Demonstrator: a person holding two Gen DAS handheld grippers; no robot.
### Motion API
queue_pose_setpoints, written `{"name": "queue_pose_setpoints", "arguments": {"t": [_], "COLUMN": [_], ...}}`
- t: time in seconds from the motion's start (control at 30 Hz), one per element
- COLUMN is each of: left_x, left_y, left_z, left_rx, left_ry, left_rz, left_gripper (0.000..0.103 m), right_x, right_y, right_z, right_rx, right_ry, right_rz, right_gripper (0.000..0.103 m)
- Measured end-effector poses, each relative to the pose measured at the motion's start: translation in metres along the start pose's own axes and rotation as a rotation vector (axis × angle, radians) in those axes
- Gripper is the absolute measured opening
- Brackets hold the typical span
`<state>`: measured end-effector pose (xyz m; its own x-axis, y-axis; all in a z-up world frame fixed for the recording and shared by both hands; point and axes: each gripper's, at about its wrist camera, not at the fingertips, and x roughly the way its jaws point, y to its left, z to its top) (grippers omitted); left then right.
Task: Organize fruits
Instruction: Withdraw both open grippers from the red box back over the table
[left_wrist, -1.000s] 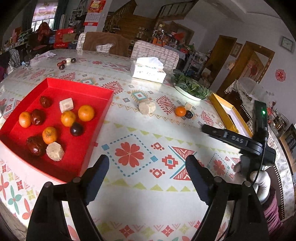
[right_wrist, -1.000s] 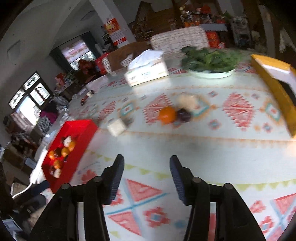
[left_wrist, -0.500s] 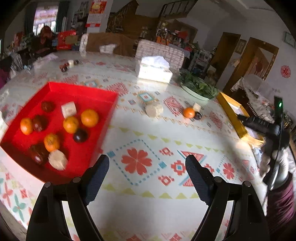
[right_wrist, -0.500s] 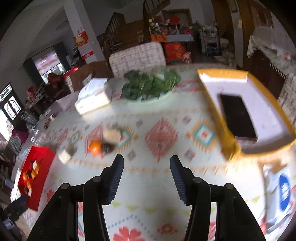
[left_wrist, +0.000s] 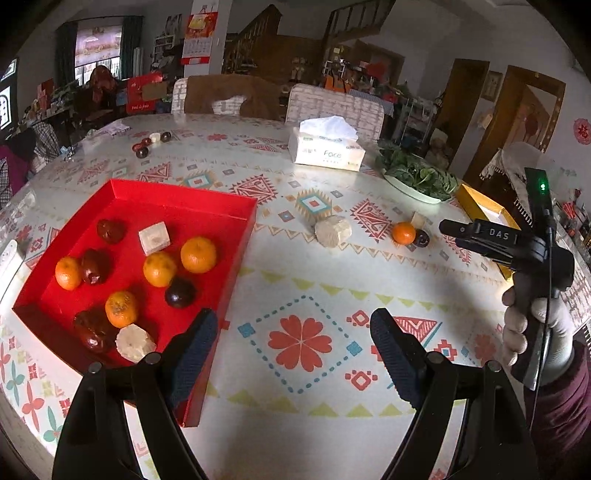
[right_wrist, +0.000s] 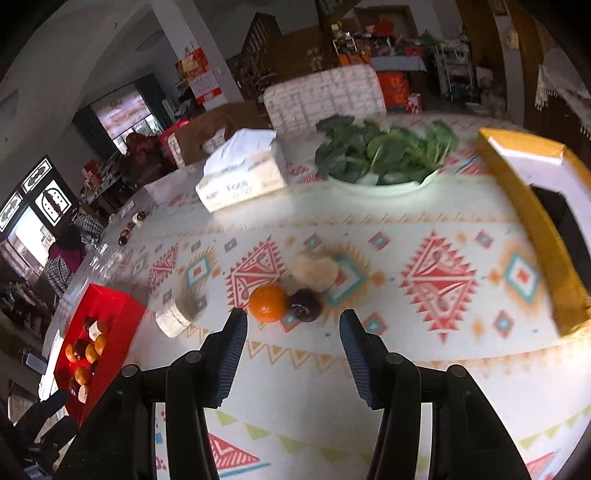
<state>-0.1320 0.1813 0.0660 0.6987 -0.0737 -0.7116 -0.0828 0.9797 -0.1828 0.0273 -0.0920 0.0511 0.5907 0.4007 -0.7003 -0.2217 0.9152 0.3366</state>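
Observation:
A red tray (left_wrist: 184, 192) at the left holds several oranges, dark fruits and pale chunks. My left gripper (left_wrist: 291, 339) hangs open and empty over the tablecloth, beside the tray's near right corner. Loose on the table lie a pale chunk (left_wrist: 332, 230), an orange (left_wrist: 403, 233), a dark fruit (left_wrist: 421, 238) and a small pale cube (left_wrist: 418, 219). In the right wrist view my right gripper (right_wrist: 293, 332) is open and empty, just short of the orange (right_wrist: 268, 302) and the dark fruit (right_wrist: 306, 304). A pale chunk (right_wrist: 313, 271) lies behind them, another (right_wrist: 173, 317) to the left.
A tissue box (left_wrist: 327, 149), a plate of greens (left_wrist: 417, 177) and a yellow box (left_wrist: 480, 206) stand toward the far right. Several small fruits (left_wrist: 147, 144) lie at the far left. A gloved hand (left_wrist: 532, 332) holds the right gripper at the right edge. Chairs line the far side.
The right gripper swung toward the yellow box and then back, and is now closer to the loose orange and dark fruit. The left gripper has barely moved. Both stay open.

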Motion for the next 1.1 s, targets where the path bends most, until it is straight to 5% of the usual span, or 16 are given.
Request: {"name": "queue_pose_setpoints", "arguments": {"t": [0.43,1.1], "left_x": [0.036,0.056], "left_y": [-0.039,-0.057], "left_z": [0.003,0.01], "left_rx": [0.142,0.185], "left_ry": [0.018,0.053], "left_rz": [0.156,0.172], "left_gripper": [0.084,0.084], "right_x": [0.013,0.007], "right_y": [0.001,-0.009], "right_z": [-0.01,-0.011], "right_rx": [0.01,0.013], "right_ry": [-0.057,-0.063], "right_rz": [0.039,0.035], "right_gripper": [0.057,0.057]}}
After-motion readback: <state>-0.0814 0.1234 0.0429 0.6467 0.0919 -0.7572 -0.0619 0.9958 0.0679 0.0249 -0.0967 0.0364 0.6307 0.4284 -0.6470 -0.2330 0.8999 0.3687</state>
